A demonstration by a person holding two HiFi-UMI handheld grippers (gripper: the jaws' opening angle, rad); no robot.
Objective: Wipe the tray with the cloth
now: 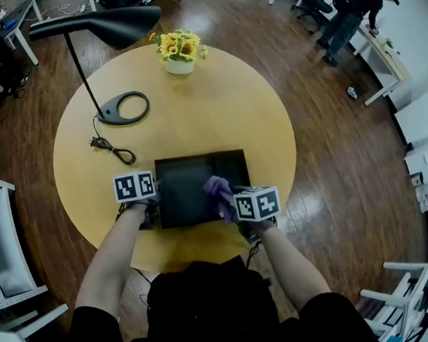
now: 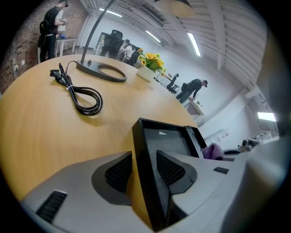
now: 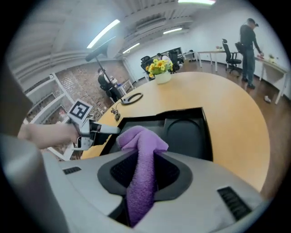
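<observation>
The black rectangular plastic tray [image 1: 189, 182] lies flat on the near part of the round yellow wooden table [image 1: 225, 121], right in front of the person. The purple terry cloth [image 3: 142, 150] is pinched between the right gripper's [image 3: 141, 172] closed jaws and hangs over the tray's right part. The left gripper [image 2: 143, 167] straddles the tray's left wall with its jaws apart, and a strip of table shows between the outer pad and the wall. Farther back stand a black desk lamp [image 1: 123, 107], its coiled black cord [image 1: 113, 149] and a white pot of yellow flowers [image 1: 180, 53].
</observation>
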